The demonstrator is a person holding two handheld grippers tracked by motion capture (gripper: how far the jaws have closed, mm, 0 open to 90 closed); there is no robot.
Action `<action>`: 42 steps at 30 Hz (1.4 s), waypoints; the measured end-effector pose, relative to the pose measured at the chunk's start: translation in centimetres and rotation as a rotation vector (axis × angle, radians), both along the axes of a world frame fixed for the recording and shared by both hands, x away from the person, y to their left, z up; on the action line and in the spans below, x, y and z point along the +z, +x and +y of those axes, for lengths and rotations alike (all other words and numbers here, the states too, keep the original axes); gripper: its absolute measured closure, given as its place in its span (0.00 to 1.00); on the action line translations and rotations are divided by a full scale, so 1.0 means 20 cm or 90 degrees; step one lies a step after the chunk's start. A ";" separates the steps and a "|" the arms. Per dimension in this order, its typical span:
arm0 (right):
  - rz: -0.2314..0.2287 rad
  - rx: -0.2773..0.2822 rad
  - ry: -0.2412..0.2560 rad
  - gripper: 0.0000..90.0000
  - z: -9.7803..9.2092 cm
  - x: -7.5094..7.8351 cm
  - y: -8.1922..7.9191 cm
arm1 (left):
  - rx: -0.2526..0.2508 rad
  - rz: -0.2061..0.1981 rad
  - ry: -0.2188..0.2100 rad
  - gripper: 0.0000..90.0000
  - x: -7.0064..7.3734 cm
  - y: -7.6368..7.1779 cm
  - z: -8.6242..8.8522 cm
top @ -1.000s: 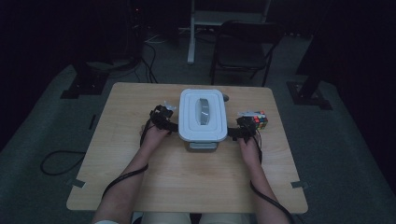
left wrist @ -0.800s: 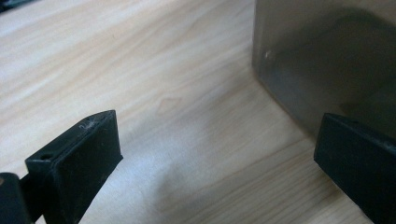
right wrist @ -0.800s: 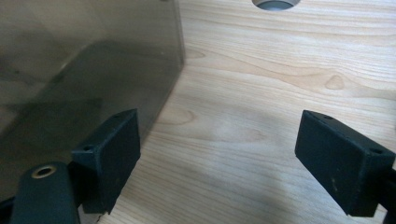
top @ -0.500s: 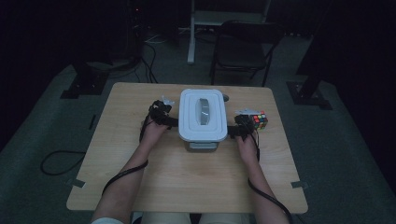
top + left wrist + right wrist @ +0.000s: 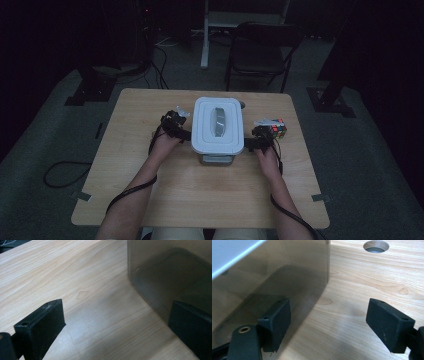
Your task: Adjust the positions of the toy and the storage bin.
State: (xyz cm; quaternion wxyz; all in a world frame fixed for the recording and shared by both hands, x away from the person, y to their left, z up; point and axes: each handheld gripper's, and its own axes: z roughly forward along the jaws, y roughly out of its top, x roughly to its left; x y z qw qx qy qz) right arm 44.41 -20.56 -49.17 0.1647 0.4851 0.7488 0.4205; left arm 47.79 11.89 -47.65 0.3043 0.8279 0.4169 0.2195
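A clear-walled storage box with a white lid (image 5: 218, 125) stands in the middle of the wooden table (image 5: 200, 200). My left gripper (image 5: 184, 133) sits against the box's left side, open. In the left gripper view its jaws (image 5: 115, 327) are spread wide over bare wood, the right-hand one beside the smoky box wall (image 5: 170, 270). My right gripper (image 5: 249, 144) is at the box's right side, also open. In the right gripper view (image 5: 332, 323) one jaw rests close against the box wall (image 5: 274, 272), under the lid edge (image 5: 229, 252). Nothing is held between either pair.
A multicoloured puzzle cube (image 5: 278, 129) lies just right of the right gripper. A round cable hole (image 5: 376, 245) is cut in the tabletop beyond the box. A dark chair (image 5: 262, 50) and stand feet are on the floor behind the table.
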 end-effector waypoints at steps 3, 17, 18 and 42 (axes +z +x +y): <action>-0.003 0.004 -0.007 0.23 0.00 0.01 -0.02 | -0.003 0.000 0.000 0.02 0.00 -0.02 -0.01; -0.007 0.029 0.002 0.23 -0.04 0.00 -0.14 | -0.023 -0.006 -0.010 0.02 0.00 -0.14 -0.02; -0.010 0.031 -0.001 0.23 -0.04 0.00 -0.15 | -0.024 -0.006 -0.008 0.02 0.00 -0.14 -0.02; -0.030 0.085 0.003 0.23 -0.08 0.02 -0.41 | -0.060 -0.016 -0.050 0.02 0.01 -0.42 0.00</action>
